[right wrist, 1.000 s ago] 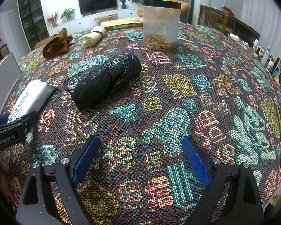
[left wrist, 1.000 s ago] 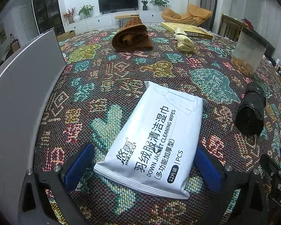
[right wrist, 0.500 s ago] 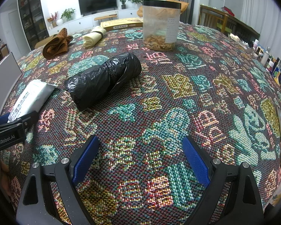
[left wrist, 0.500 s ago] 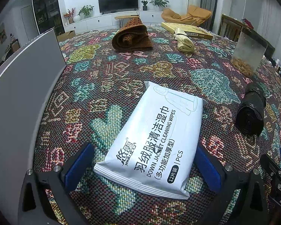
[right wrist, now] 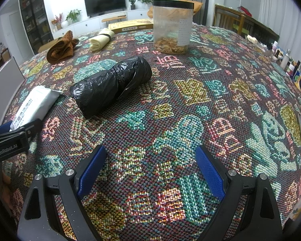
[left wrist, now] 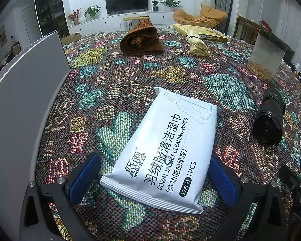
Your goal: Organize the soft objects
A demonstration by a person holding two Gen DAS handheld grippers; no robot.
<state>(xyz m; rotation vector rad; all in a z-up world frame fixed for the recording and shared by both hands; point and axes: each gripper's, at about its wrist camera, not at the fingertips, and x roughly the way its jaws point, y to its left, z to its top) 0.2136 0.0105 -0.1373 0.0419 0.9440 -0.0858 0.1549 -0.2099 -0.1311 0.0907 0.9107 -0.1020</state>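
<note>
light: even indoor, fairly bright | shadows: soft | edges: strong fisheye bending, dark vignette | far background: perhaps slightly soft

The white wipes pack (left wrist: 164, 150), lying near the table's left edge, reads "DOWN JACKET CLEANING WIPES", "12", "PCS" and Chinese characters. The left gripper's (right wrist: 9, 140) black body reads "GenRobot.AI". The print on the jar's label (right wrist: 183, 33) is too small to read.

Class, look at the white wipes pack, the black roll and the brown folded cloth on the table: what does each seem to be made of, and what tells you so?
Wipes pack: probably soft plastic film, smooth with a slight sheen, printed, with a crimped end seam.
Black roll: apparently thin plastic bags, glossy and crinkled.
Brown folded cloth: looks like knitted yarn, matt, with an open weave.
</note>
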